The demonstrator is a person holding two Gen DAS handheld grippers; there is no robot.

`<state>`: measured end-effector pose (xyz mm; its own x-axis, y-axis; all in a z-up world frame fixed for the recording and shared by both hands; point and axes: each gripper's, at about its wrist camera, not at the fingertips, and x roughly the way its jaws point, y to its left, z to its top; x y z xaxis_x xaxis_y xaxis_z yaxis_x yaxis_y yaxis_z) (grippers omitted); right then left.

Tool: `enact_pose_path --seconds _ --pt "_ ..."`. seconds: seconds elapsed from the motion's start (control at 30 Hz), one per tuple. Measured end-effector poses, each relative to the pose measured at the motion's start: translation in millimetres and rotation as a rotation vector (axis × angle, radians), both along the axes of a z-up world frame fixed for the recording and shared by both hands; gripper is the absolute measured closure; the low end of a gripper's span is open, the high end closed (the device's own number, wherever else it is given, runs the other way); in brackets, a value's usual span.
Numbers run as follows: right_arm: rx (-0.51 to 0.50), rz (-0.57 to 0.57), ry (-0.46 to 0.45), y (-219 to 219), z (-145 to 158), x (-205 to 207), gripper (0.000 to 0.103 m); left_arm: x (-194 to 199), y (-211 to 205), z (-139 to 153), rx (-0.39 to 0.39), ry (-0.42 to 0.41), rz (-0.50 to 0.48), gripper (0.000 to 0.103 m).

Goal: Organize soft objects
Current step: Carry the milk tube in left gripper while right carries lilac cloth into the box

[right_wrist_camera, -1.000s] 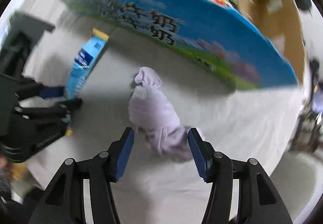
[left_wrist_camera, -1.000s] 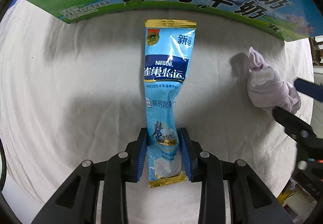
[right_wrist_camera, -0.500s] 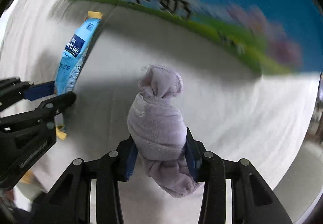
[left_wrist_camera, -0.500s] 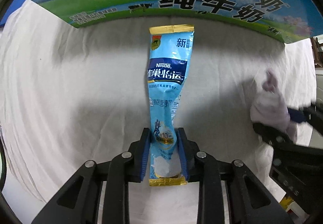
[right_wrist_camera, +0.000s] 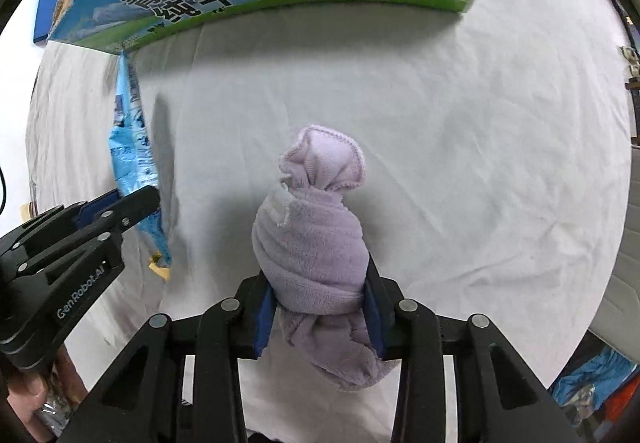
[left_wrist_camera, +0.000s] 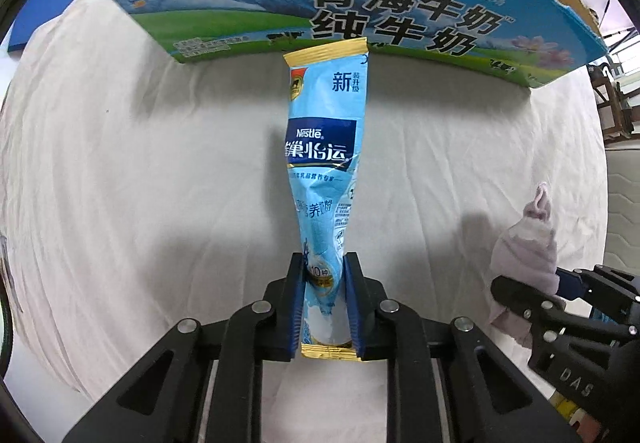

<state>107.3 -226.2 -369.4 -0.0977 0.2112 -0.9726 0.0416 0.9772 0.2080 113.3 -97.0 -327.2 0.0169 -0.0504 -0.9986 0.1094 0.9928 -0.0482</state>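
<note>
Left gripper [left_wrist_camera: 325, 303]: clamped on milk powder sachet [left_wrist_camera: 326, 147].
Right gripper [right_wrist_camera: 318, 307]: clamped on lilac towel bundle [right_wrist_camera: 312, 239].
Left to do: placing both into far carton [left_wrist_camera: 360, 3].

Long light-blue foil powder sachet [left_wrist_camera: 326, 167] with gold-sealed ends, creased and pinched narrow near its lower end, lifted above the white cloth, pale lilac terry towel bundle [right_wrist_camera: 310, 243] knotted into a tuft on top, loose tail hanging below

The milk box [left_wrist_camera: 360, 3] is cut off at the top edge. The packet [right_wrist_camera: 132, 147] looks blurry in the right view, its words unreadable.
</note>
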Motion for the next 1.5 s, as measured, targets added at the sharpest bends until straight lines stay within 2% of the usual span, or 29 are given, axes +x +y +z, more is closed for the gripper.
enact_pose_path --seconds 0.2,0.23,0.3,0.43,0.7,0.8,0.9,1.03,1.2,1.5 --pt "0.025 -0.024 -0.053 -13 35 -6 0.065 -3 4 26 -0.006 -0.068 0.008 0.087" --pt "0.031 -0.027 -0.061 -3 36 -8 0.065 -2 5 34 -0.015 -0.079 0.010 0.087" --pt "0.049 -0.035 -0.086 -8 52 -9 0.065 -1 6 51 -0.029 -0.108 0.012 0.087" --pt "0.086 -0.041 -0.160 -22 105 -5 0.065 9 9 98 -0.072 -0.174 0.016 0.087" --pt "0.151 -0.048 -0.303 -25 206 41 0.065 63 16 160 -0.109 -0.268 0.006 0.087" --pt "0.144 -0.043 -0.344 -25 233 60 0.065 84 19 170 -0.095 -0.306 -0.003 0.087" --pt "0.135 -0.044 -0.362 -19 246 80 0.065 112 23 176 -0.084 -0.326 -0.011 0.087" --pt "0.108 -0.048 -0.368 -12 242 113 0.065 139 27 174 -0.074 -0.330 -0.016 0.087" --pt "0.100 -0.069 -0.335 -6 207 151 0.065 166 31 161 -0.065 -0.296 -0.011 0.087" --pt "0.096 -0.093 -0.220 8 132 205 0.065 211 41 85 -0.089 -0.078 0.020 0.087"
